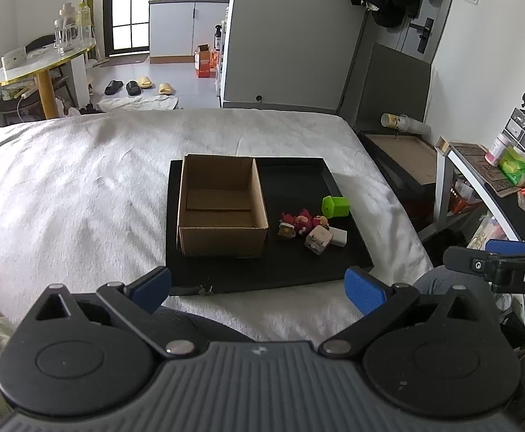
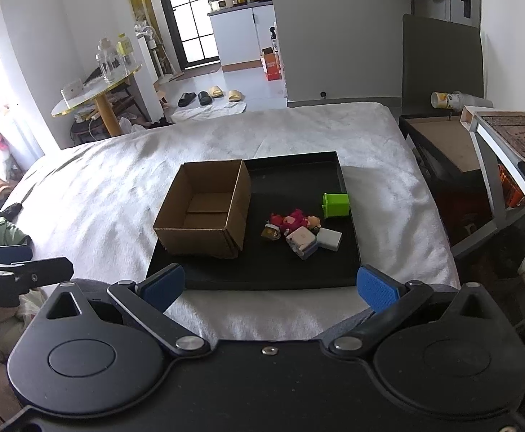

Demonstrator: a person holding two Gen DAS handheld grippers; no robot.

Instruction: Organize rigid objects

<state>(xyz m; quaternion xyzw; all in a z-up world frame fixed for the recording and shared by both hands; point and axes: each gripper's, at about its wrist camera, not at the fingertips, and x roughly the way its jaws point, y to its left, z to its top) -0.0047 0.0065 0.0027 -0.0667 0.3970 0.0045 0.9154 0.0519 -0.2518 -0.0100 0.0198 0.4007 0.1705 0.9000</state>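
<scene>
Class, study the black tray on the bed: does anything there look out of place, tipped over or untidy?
Yes. The cardboard box stands empty on the black tray, while the small toys lie jumbled beside it. The green block lies apart from the heap, the red figures lie piled together, and the white block lies against them. Nothing looks spilled or broken.

Off past the far edge of the white bed (image 1: pixel 82 180): slippers (image 1: pixel 138 86) on floor, bottles (image 1: pixel 69 27) on round table (image 1: pixel 42 61), orange carton (image 1: pixel 204 61).
</scene>
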